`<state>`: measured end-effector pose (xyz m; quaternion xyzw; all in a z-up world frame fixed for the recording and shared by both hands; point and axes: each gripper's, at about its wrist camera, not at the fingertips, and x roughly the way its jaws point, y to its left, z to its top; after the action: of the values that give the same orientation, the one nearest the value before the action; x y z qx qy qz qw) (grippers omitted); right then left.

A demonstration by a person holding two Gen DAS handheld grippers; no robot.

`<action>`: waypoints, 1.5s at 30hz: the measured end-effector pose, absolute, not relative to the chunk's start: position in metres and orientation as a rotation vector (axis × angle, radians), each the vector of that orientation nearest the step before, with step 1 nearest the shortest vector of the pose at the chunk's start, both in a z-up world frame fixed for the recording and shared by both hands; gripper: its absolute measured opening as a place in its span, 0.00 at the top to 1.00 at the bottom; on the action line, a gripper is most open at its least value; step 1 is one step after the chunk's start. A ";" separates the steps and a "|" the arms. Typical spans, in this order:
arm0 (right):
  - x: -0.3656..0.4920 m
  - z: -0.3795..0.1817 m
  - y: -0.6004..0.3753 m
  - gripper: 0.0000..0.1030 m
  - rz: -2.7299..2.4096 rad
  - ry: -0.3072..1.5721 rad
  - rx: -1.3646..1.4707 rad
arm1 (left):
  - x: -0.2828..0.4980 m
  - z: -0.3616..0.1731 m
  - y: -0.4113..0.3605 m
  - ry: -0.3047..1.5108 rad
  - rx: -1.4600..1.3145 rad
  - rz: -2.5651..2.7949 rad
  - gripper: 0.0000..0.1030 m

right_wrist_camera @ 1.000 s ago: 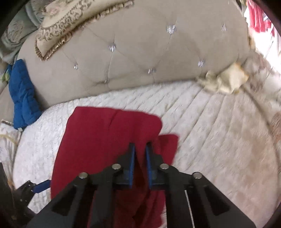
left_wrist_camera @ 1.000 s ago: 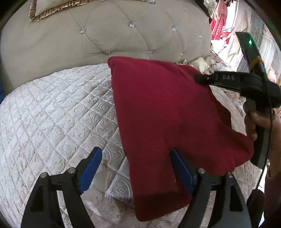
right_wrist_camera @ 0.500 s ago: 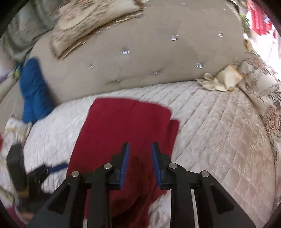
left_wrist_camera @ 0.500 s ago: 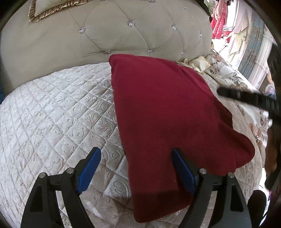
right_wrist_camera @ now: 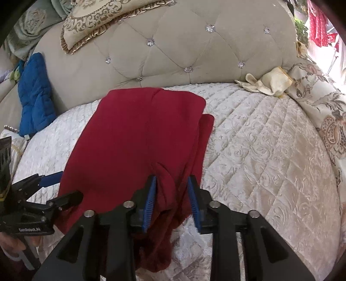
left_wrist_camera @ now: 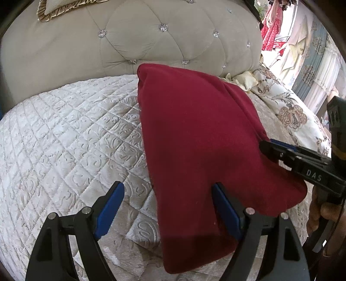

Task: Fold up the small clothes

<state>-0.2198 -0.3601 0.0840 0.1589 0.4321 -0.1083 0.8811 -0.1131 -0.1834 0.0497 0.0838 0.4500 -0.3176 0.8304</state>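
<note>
A dark red garment lies folded lengthwise on the quilted cream bedspread, running from the headboard toward me; it also shows in the right wrist view. My left gripper is open wide, low over the garment's near left edge, its right finger resting on the cloth. My right gripper is open, with a bunched ridge of the red cloth between its blue pads at the garment's near right side. It appears in the left wrist view at the garment's right edge.
A tufted beige headboard stands behind the garment. A blue quilted cloth leans at its left, a cream cloth lies at its right. A floral bed cover lies on the right. Patterned cushions sit on top of the headboard.
My right gripper has opened from nearly shut and come down over the garment's near right side, returning into the left wrist view. My left gripper has stayed open in place.
</note>
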 end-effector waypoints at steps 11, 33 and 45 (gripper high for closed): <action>-0.219 0.097 -0.355 0.89 -0.206 0.872 0.358 | -0.112 0.052 -0.184 0.952 0.167 -0.667 0.15; -0.193 0.043 -0.410 0.45 -0.003 0.796 0.725 | -0.065 0.032 -0.222 1.138 -0.081 -0.829 0.03; -0.211 0.100 -0.357 0.77 0.111 0.775 0.717 | -0.122 0.093 -0.170 1.093 -0.043 -0.818 0.29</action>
<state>-0.2108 -0.3569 0.0999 0.3418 0.3698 0.0530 0.8623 -0.1219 -0.1699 0.0926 -0.0198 0.5049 -0.3779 0.7758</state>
